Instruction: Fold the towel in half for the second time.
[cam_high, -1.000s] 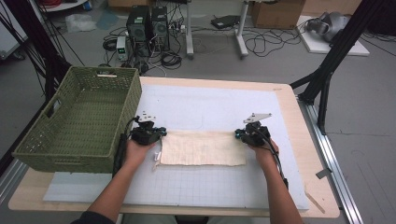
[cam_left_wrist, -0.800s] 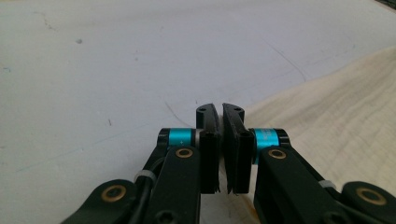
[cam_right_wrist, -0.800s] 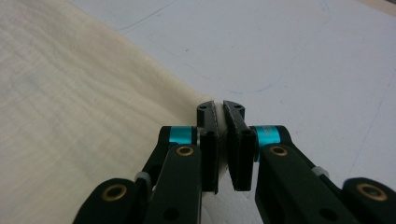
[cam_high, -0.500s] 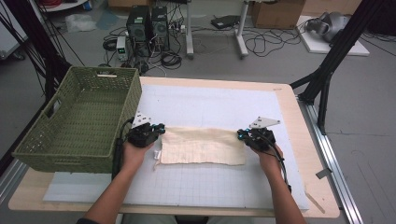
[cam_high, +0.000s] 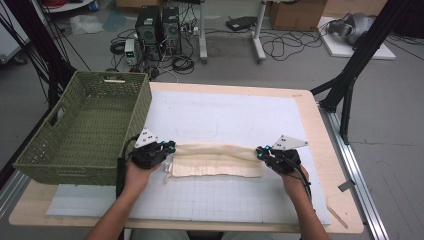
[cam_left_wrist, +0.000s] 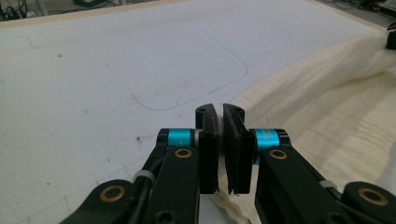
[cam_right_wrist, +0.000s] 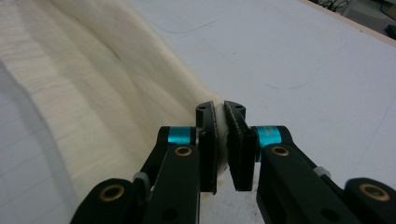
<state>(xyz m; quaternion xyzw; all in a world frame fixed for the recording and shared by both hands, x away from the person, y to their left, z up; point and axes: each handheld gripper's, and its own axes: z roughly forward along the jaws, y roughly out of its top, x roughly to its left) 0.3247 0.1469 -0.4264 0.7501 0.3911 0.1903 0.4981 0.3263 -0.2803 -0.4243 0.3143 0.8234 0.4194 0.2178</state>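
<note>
A cream cloth (cam_high: 215, 159) lies stretched across the white mat (cam_high: 225, 115), its far edge lifted between my two grippers. My left gripper (cam_high: 170, 148) is shut on the cloth's left far corner; in the left gripper view the jaws (cam_left_wrist: 219, 140) pinch cloth (cam_left_wrist: 327, 121) that runs off to the right. My right gripper (cam_high: 260, 152) is shut on the right far corner, and the right gripper view shows cloth (cam_right_wrist: 93, 93) pressed between the pads and draping away to the left of my right gripper (cam_right_wrist: 220, 140).
A green woven basket (cam_high: 85, 130) stands empty at the table's left, close to my left hand. The wooden table edge (cam_high: 320, 140) borders the mat on the right. Cables, computer boxes and black frame legs are on the floor beyond.
Both grippers have moved away from me over the mat, carrying the cloth's far edge with them. The cloth has spread wider and its front part now lies flatter.
</note>
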